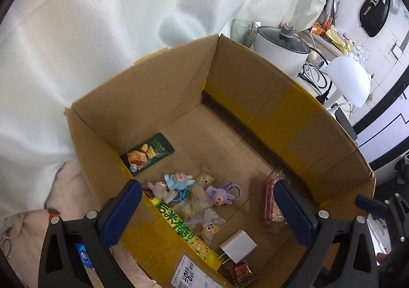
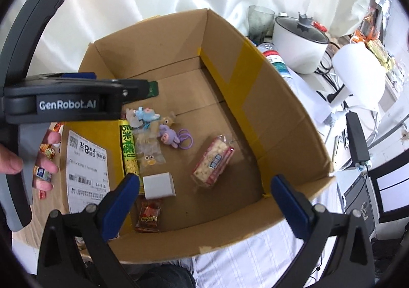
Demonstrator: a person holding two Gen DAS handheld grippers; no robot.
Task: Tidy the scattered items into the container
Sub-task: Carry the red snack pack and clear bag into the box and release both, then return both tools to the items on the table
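The left gripper stands wide open above the cardboard box, with nothing between its blue pads. The right gripper is spread wide too, grasping nothing and touching nothing. Inside the box, on its floor, lie a white charger, a red-and-white snack pack, a yellow-green snack stick, a small red packet, a purple plush toy, a blue plush toy and a dark green packet. A few small packets lie outside the box, beside a hand.
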